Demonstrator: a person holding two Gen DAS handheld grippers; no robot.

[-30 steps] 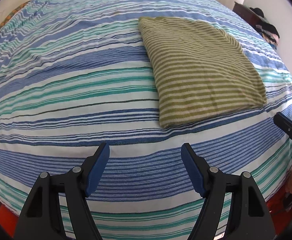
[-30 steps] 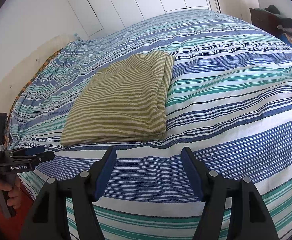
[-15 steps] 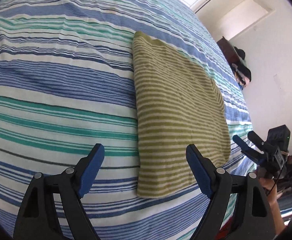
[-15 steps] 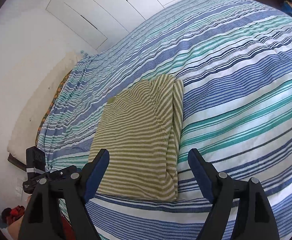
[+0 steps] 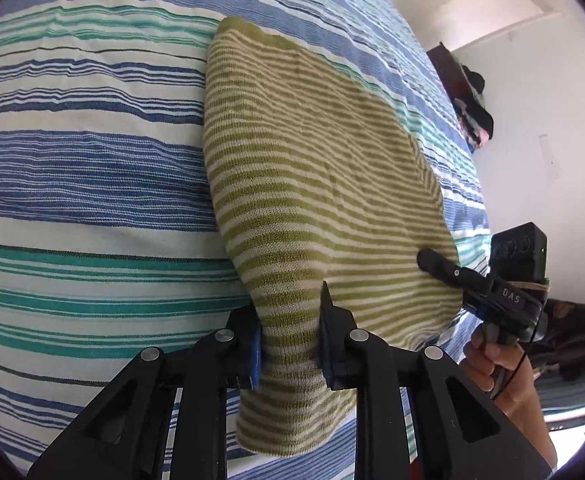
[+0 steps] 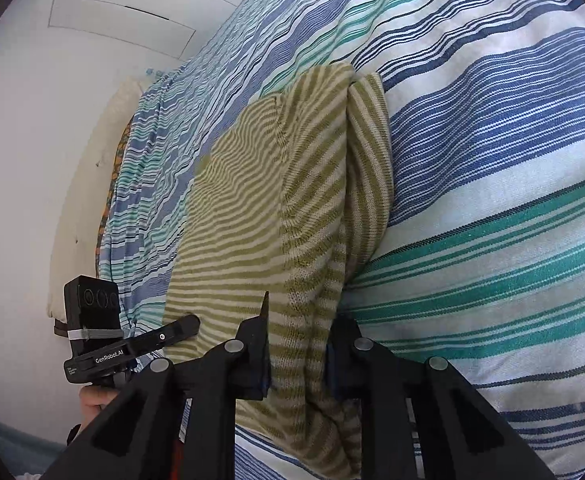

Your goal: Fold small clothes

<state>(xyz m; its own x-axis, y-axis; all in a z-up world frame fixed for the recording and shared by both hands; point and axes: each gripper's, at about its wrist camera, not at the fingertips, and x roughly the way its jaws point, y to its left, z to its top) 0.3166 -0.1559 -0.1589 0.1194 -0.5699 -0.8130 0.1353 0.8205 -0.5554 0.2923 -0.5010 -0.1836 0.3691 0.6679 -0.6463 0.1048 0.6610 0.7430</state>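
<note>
A folded garment with olive and cream stripes lies on the bed near its front edge. My left gripper has the garment's near left corner bunched between its blue pads, and its jaws are closing on the cloth. In the right wrist view the same garment shows a folded layer along its right side. My right gripper is closing on the near right corner, pads pressed into the fabric. Each gripper shows in the other's view: the right gripper on the garment's right edge, the left gripper at its left edge.
The bedspread has blue, teal and white stripes and fills most of both views. A dark dresser with piled clothes stands by the far wall. A cream pillow lies along the bed's left side below white wardrobe doors.
Both grippers came forward and down onto the garment's near edge. Their jaws, wide open before, have drawn together on its two near corners, and both cameras have rolled.
</note>
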